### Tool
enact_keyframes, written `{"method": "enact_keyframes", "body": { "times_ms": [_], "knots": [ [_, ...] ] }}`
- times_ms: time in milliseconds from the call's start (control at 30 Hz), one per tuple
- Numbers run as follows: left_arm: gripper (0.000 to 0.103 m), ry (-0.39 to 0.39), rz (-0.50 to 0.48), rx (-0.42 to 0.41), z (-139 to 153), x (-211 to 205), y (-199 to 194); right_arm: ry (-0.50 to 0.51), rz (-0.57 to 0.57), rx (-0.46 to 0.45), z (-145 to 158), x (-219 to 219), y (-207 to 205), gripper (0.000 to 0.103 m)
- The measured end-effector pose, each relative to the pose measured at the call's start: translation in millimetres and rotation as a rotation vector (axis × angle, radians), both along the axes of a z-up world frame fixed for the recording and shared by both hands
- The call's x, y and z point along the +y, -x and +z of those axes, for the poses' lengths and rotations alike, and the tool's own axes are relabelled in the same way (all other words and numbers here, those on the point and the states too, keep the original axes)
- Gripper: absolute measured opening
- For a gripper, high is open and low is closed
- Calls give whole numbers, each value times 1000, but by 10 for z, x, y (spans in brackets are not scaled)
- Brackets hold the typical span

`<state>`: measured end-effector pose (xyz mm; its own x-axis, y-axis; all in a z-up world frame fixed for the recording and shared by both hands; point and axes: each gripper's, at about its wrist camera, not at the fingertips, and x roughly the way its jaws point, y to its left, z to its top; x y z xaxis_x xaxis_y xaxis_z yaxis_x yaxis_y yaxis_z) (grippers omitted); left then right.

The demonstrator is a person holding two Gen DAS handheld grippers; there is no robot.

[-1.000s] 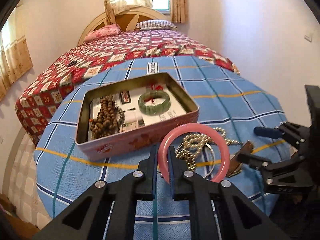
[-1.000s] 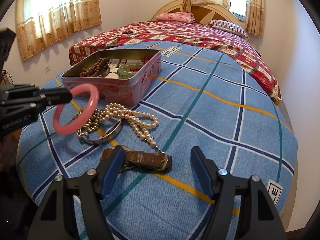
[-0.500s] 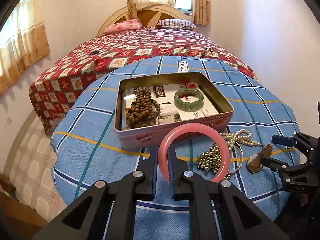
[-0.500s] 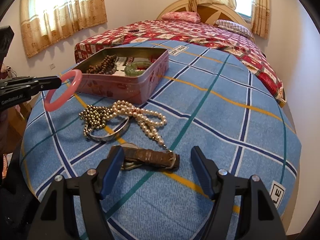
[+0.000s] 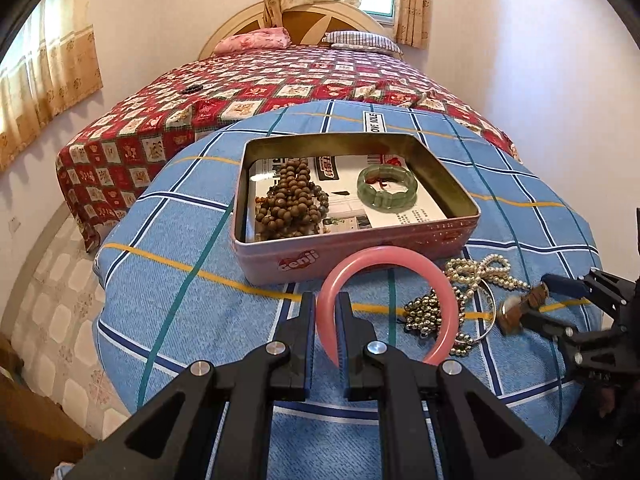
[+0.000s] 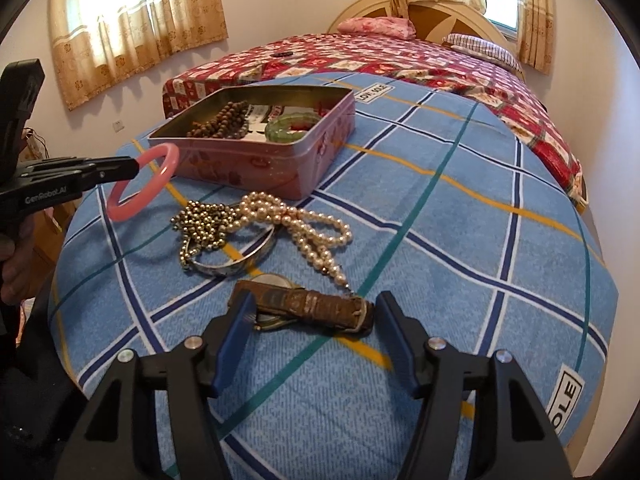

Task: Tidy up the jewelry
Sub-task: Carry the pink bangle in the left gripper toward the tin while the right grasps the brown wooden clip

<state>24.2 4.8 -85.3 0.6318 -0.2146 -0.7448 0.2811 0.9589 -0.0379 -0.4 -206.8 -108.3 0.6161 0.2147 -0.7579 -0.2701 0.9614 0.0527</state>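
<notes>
Your left gripper [image 5: 323,320] is clamped on the rim of the pink bangle [image 5: 390,258]; the ring stands on edge between the jaws, its open plane facing you and its far arc clear of the cloth. Directly ahead of the fingertips, just beyond the bangle, is the near wall of the pink tin [image 5: 440,234]. The tin's long axis runs across your line of approach, so the open top lies forward and above the near wall. Inside it are the brown bead string [image 5: 290,208] at left and the green bracelet [image 5: 386,192] at right, with bare liner between them.

Judgement: the bangle must clear the near wall before release; lift, advance, then open over the gap between the two pieces.

Your right gripper [image 6: 312,320] is spread wide and holds nothing. The brown watch [image 6: 312,306] lies between its fingers, strap running crosswise from one pad toward the other; whether the pads touch it cannot be determined. Judgement: closing along this line would squeeze the strap end to end; rotate to grip across its width. Beyond the watch lie the pearl necklace [image 6: 304,224], the metal bead chain [image 6: 204,224] and the silver bangle [image 6: 236,266], heaped together on the blue checked cloth [image 6: 460,240].
</notes>
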Motion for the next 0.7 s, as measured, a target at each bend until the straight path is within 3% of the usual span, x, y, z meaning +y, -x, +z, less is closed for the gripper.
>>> {"method": "enact_keyframes", "body": {
  "times_ms": [200, 400, 467, 600, 700],
  "knots": [
    [9, 2, 1, 4, -10, 9, -7, 20, -121, 13, -34, -118, -153, 63],
    [9, 9, 9, 19, -52, 49, -32, 26, -32, 13, -12, -10, -182, 59],
    [9, 9, 13, 18, -45, 67, -38, 39, -14, 18, -12, -12, -181, 39],
    [9, 13, 20, 17, -37, 93, -51, 43, 63, 52, 22, -5, -128, 39],
    [9, 12, 23, 19, -41, 102, -55, 38, 57, 17, 102, -11, -115, 41]
  ]
}}
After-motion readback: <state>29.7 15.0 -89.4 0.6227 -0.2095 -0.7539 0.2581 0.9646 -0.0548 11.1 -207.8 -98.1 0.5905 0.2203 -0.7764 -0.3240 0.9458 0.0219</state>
